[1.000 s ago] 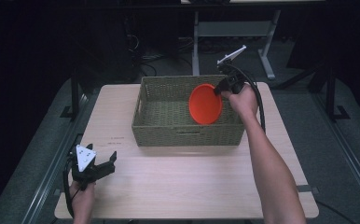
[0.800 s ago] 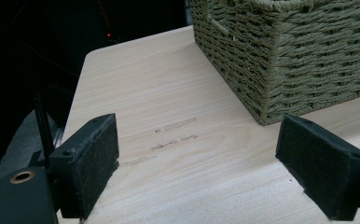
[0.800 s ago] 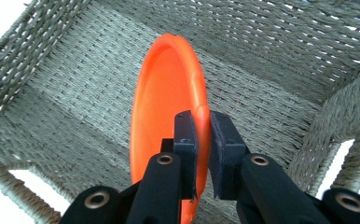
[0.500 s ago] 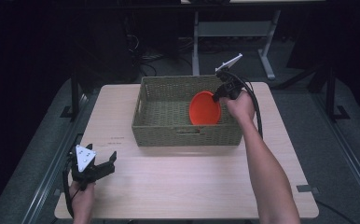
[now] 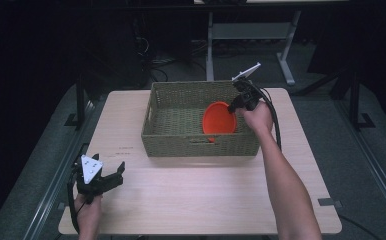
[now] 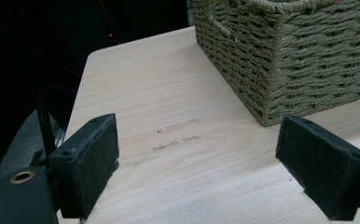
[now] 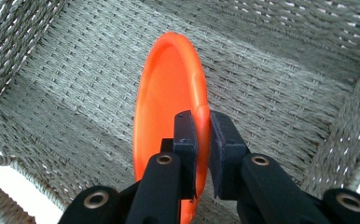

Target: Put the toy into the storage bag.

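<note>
An orange plate hangs on edge inside the woven basket, toward its right side. My right gripper is shut on the plate's rim; in the right gripper view the two black pads pinch the orange plate from both sides, over the basket floor. My left gripper rests low at the table's front left corner, jaws wide apart. Its pads frame bare tabletop with nothing between them, and the basket's corner stands ahead on the right.
The basket sits at the middle back of the light wooden table. Faint marks show on the tabletop left of the basket. Dark floor and a metal stand lie beyond the table's far edge.
My right gripper has come down with the orange plate, so the plate sits deeper in the basket. The left gripper has stayed put.
</note>
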{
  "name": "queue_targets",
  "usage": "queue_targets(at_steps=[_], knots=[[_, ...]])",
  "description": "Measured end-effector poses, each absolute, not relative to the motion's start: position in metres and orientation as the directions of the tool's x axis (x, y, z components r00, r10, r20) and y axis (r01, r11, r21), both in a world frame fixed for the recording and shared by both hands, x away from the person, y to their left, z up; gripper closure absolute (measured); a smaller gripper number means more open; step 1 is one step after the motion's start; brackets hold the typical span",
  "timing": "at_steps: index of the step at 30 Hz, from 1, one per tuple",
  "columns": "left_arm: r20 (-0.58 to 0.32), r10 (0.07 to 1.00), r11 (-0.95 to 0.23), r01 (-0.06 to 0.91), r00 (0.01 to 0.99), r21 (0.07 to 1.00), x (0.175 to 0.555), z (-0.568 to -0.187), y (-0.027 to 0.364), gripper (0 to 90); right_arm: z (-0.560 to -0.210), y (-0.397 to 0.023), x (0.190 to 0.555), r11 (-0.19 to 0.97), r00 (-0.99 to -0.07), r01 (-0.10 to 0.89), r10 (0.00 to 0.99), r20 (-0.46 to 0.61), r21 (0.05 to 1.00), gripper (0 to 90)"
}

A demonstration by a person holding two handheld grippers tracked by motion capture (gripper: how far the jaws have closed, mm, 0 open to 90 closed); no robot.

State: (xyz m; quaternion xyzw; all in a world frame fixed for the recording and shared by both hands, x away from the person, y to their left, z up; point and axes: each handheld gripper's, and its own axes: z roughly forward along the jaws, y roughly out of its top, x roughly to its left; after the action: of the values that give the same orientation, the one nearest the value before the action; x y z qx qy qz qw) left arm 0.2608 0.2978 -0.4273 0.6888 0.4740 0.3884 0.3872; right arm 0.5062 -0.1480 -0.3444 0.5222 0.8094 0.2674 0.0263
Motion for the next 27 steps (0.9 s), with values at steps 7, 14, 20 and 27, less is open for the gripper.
queue_targets(at_steps=[7,14,20,27], knots=[[0.167,0.955,-0.248,0.352,0.247,0.903,0.2616,-0.4274,0.2977,12.7,-0.3461,-0.1526,0.5053,0.311,-0.454,0.837,0.855,0.253,0.451,80.9],[0.17,0.955,-0.25,0.35,0.245,0.903,0.2605,-0.4276,0.2986,12.7,-0.3481,-0.1546,0.5074,0.306,-0.45,0.839,0.855,0.258,0.45,79.0],[0.174,0.953,-0.257,0.356,0.247,0.899,0.2613,-0.4275,0.299,12.7,-0.3477,-0.1535,0.5072,0.316,-0.459,0.834,0.853,0.249,0.452,75.6],[0.167,0.955,-0.249,0.355,0.244,0.901,0.2607,-0.4277,0.2997,12.7,-0.3486,-0.1536,0.5055,0.311,-0.455,0.832,0.856,0.245,0.46,72.9]])
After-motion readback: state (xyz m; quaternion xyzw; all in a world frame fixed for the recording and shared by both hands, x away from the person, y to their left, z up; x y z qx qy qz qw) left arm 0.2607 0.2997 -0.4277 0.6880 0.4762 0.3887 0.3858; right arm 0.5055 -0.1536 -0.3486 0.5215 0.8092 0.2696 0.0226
